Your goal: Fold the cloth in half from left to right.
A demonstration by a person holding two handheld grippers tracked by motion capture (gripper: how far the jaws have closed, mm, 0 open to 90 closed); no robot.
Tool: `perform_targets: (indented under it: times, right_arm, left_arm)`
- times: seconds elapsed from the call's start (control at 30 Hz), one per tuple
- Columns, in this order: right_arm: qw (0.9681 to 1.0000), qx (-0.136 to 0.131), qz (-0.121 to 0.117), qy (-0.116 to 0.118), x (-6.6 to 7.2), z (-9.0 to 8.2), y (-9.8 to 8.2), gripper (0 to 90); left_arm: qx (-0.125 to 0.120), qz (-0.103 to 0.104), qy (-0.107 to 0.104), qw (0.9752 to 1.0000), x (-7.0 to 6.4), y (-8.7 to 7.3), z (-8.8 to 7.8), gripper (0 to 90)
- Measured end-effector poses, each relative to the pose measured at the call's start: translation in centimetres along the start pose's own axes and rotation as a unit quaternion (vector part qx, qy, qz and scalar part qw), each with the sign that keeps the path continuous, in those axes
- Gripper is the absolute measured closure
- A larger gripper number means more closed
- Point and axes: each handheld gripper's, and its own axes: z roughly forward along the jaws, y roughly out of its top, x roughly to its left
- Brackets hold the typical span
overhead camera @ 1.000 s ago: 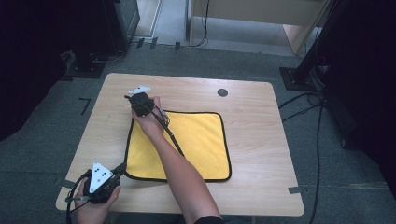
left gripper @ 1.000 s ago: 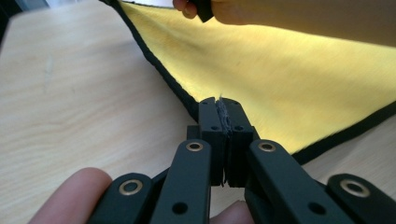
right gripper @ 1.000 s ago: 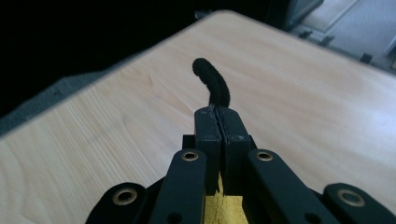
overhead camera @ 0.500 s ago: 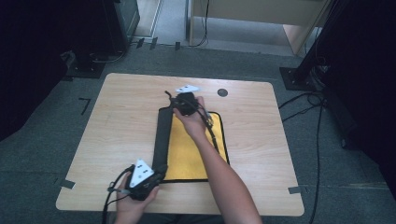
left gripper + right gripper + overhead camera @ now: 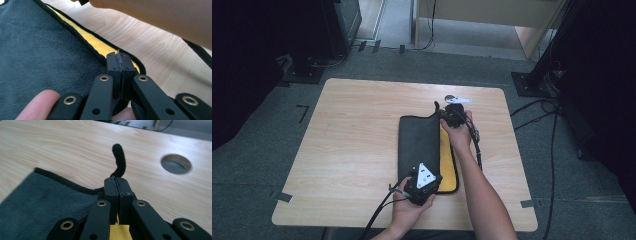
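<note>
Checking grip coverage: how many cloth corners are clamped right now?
2: left hand-held gripper pinches the cloth at its near corner, right hand-held gripper its far corner.

The cloth point(image 5: 419, 145), yellow with a dark grey reverse and black edging, lies folded over itself on the table point(image 5: 352, 130), right of centre, a yellow strip exposed along its right edge.

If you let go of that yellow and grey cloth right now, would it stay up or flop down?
Probably flop. The cloth already drapes folded over itself, so it looks soft, not stiff. It seems light: the left gripper and right gripper lift it by thin pinches of edge.
</note>
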Motion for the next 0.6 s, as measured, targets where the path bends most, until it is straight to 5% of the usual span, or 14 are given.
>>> perform_targets:
  times: [0.13, 0.23, 0.33, 0.47, 0.6]
  right_arm:
    - [0.9998, 0.01, 0.015, -0.013, -1.4, 0.5, -1.4, 88.2]
    - [0.999, 0.014, 0.015, -0.04, -2.0, 0.8, -2.1, 74.9]
    - [0.9985, 0.011, 0.03, -0.045, -2.7, 0.4, -2.4, 68.3]
    - [0.9986, 0.011, 0.025, -0.045, -3.1, -1.1, -2.9, 67.6]
    - [0.9993, 0.001, 0.026, -0.025, -2.5, -3.0, -3.8, 70.6]
  left_arm:
    - [0.007, -0.002, -0.007, 0.9999, -0.5, 0.2, 1.5, 88.7]
    - [-0.001, -0.013, -0.027, 0.9995, -0.5, 0.2, 1.4, 65.1]
    - [-0.012, 0.003, -0.031, 0.9994, -0.3, 0.0, 0.0, 52.1]
    - [-0.024, -0.001, -0.033, 0.9992, 1.2, -0.6, -2.5, 49.4]
    - [-0.025, -0.014, -0.011, 0.9995, 3.8, -1.8, -4.9, 49.5]
